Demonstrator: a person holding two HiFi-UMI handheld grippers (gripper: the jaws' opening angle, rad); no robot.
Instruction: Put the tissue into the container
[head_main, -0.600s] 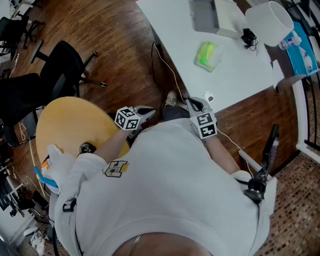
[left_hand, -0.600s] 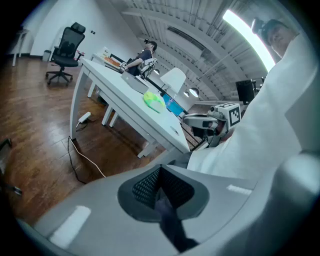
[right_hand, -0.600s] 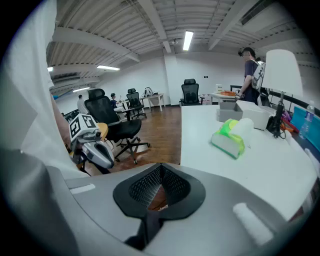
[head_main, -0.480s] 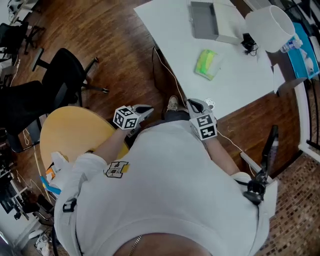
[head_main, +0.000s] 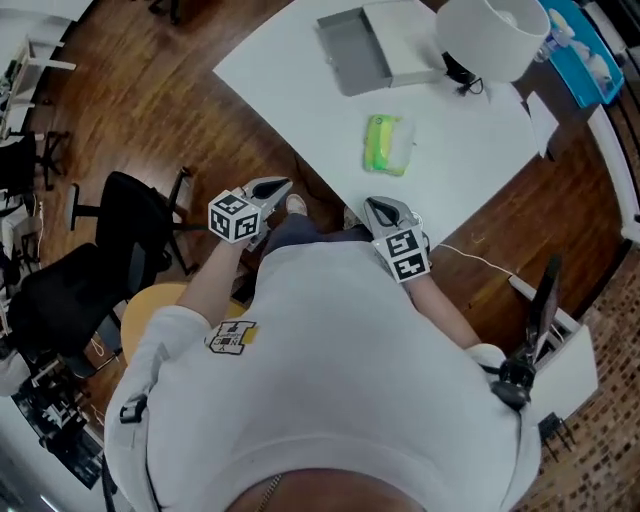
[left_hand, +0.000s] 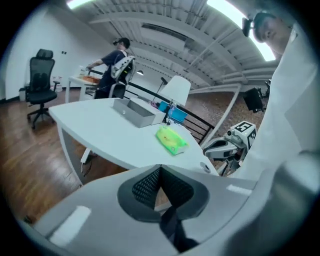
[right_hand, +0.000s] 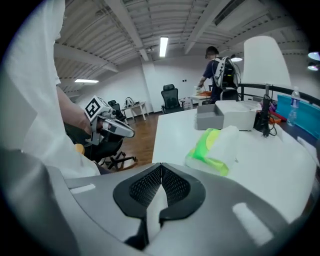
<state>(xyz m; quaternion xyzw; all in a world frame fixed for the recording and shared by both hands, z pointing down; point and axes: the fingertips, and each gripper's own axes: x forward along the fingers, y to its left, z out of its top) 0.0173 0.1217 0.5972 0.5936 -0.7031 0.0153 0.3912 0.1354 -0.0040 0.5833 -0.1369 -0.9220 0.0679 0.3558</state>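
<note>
My left gripper (head_main: 275, 186) and right gripper (head_main: 380, 208) both shut, holding nothing. I see tissue pack (head_main: 387, 143) on table (head_main: 290, 90), 12 o'clock from right gripper, long way 12-to-6. Right nearer.

Table (head_main: 300, 90): straight ahead of me.
Tissue pack (head_main: 387, 143): on the table, near the edge on my side, apart from the other things.
Container (head_main: 355, 45): on the table beyond the tissue pack, a little to its left.
Lamp (head_main: 490, 35): right of the container, at the far side.
My right gripper (head_main: 383, 210): at the table's near edge, before the tissue pack.
My left gripper (head_main: 268, 188): left of the right one, over the floor.
Office chair (head_main: 130, 230): on the floor to my left, apart from the table.
</note>
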